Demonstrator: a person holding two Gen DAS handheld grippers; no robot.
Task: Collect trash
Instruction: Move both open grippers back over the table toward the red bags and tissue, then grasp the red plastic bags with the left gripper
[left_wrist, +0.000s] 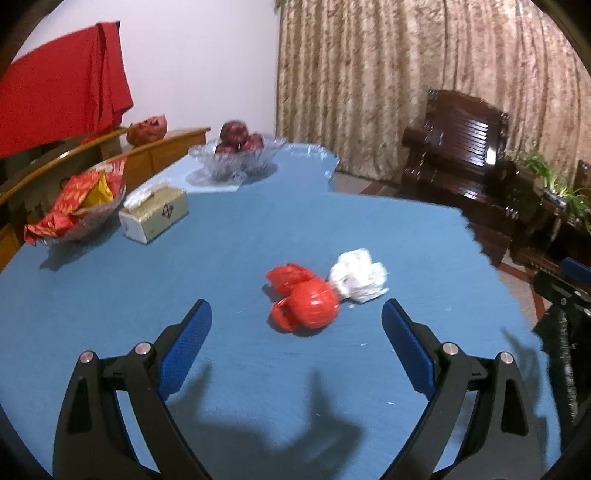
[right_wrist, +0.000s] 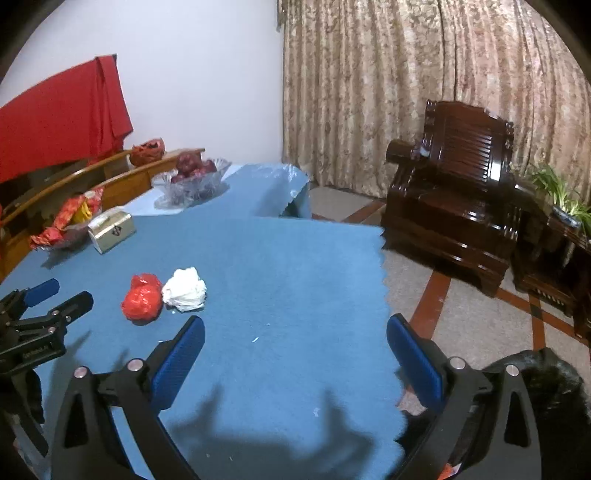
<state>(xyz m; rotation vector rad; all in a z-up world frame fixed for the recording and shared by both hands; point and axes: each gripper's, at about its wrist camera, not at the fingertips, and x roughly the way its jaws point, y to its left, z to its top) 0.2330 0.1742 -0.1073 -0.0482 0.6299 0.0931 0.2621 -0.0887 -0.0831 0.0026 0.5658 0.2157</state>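
On the blue table (left_wrist: 110, 295), our spread, empty left gripper (left_wrist: 296, 314) nears the red wad (left_wrist: 304, 301); our right gripper (right_wrist: 295, 332) gapes; closing comes next.

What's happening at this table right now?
A person with a handheld gripper in each hand is about to clear trash from the blue tablecloth. The left gripper, jaws wide open, hovers just short of the crumpled red plastic bag, which touches the crumpled white wad. The right gripper is open too, holding nothing, off to the side. Nothing is picked up yet.
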